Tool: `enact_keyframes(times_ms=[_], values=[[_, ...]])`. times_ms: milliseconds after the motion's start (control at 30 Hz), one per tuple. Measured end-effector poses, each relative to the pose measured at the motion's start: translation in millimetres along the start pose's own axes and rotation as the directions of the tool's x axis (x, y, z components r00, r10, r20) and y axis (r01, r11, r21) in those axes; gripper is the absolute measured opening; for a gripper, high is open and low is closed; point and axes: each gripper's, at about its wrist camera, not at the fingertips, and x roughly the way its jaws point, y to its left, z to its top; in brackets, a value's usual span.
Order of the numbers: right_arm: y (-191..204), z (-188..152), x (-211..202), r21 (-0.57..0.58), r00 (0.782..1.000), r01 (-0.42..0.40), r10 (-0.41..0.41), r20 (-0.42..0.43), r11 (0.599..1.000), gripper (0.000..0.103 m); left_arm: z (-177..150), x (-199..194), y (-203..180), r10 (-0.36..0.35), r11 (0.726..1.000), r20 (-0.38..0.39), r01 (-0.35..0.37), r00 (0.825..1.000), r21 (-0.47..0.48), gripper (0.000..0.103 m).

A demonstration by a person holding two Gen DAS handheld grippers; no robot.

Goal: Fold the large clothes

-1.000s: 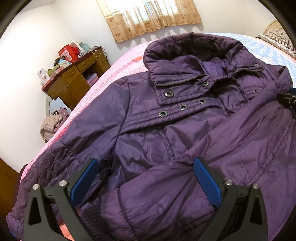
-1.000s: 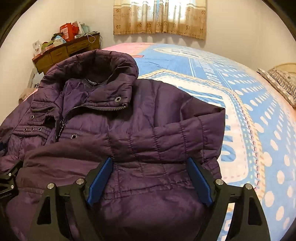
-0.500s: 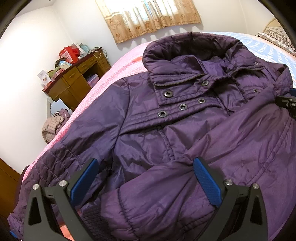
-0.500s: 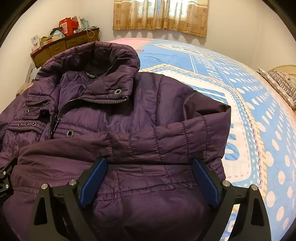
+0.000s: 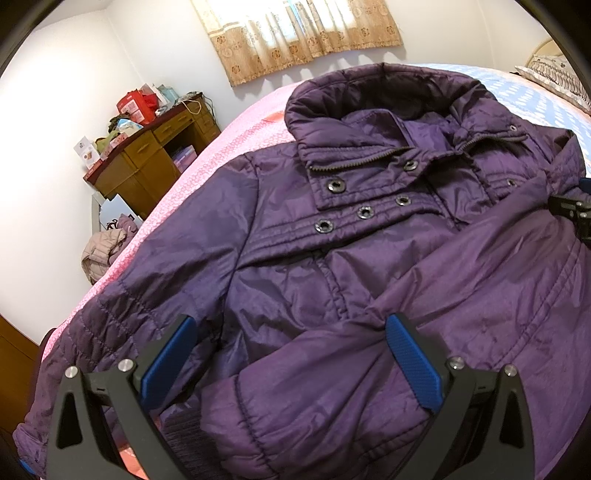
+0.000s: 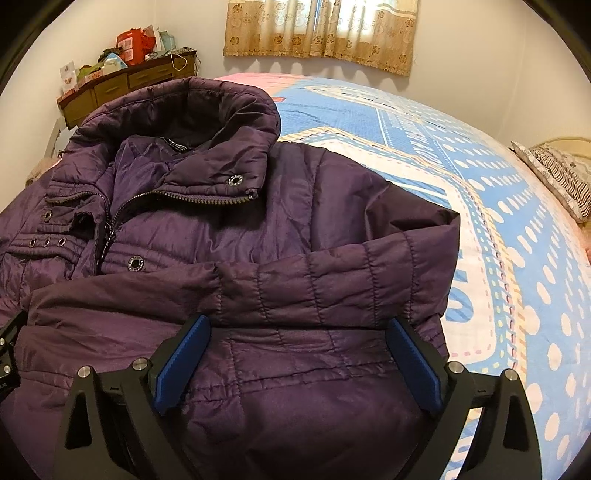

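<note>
Jacket (image 5: pixel 332 258) flat on bed (image 6: pixel 498 221), one sleeve (image 6: pixel 295 288) folded across front; worktop (image 5: pixel 147 162) left of bed, pillow (image 6: pixel 557 173) far right, curtain (image 6: pixel 321 29) behind.

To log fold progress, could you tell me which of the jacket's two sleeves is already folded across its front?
The sleeve on the blue-bedsheet side: it lies across the jacket front. The other sleeve runs straight along the pink side.
</note>
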Motion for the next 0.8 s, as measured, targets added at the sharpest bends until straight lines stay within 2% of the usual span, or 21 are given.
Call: enact_keyframes(times_ms=[67, 133, 233, 333, 433, 533, 567, 633, 667, 700, 767, 800], values=[[-1, 4, -10, -0.010, 0.997, -0.011, 0.010, -0.071, 1.000, 0.097, 0, 1, 1, -0.003, 1.000, -0.003, 0.003, 1.000, 0.005, 0.103], [-4, 3, -35, 0.042, 0.997, 0.003, 0.000, -0.075, 0.999, 0.097, 4, 0, 9, -0.044, 0.999, -0.021, 0.044, 0.999, -0.009, 0.103], [-3, -12, -98, 0.119, 0.986, -0.168, 0.167, 0.016, 0.979, 0.097, 3, -26, 35, -0.056, 0.997, 0.016, 0.056, 0.998, -0.057, 0.103], [19, -44, -170, 0.054, 0.956, -0.274, 0.266, 0.121, 0.960, 0.097, -12, -70, 76, -0.082, 0.989, 0.085, 0.091, 0.993, -0.114, 0.103], [45, -76, -210, -0.032, 0.932, -0.315, 0.315, 0.178, 0.949, 0.098, -57, -111, 137, -0.071, 0.973, 0.136, 0.099, 0.988, -0.207, 0.103], [73, -110, -230, -0.099, 0.924, -0.317, 0.331, 0.194, 0.943, 0.098, -102, -125, 196, -0.008, 0.952, 0.120, 0.044, 0.993, -0.304, 0.103], [85, -119, -235, -0.115, 0.920, -0.322, 0.339, 0.197, 0.940, 0.098, -120, -126, 220, 0.029, 0.938, 0.098, 0.006, 0.995, -0.346, 0.103], [100, -135, -243, -0.141, 0.902, -0.356, 0.379, 0.206, 0.924, 0.098, -163, -131, 279, 0.124, 0.882, 0.041, -0.091, 0.991, -0.463, 0.103], [113, -144, -249, -0.163, 0.890, -0.379, 0.408, 0.206, 0.911, 0.098, -176, -133, 295, 0.142, 0.860, 0.029, -0.109, 0.989, -0.499, 0.103], [123, -150, -252, -0.177, 0.884, -0.388, 0.420, 0.205, 0.904, 0.098, -196, -136, 322, 0.162, 0.817, 0.004, -0.132, 0.987, -0.561, 0.103], [138, -159, -255, -0.196, 0.877, -0.398, 0.435, 0.206, 0.896, 0.098, -226, -137, 361, 0.139, 0.740, -0.029, -0.124, 0.990, -0.661, 0.103], [142, -163, -256, -0.202, 0.874, -0.404, 0.442, 0.204, 0.892, 0.098, -246, -136, 385, 0.094, 0.677, -0.034, -0.089, 0.995, -0.731, 0.103]])
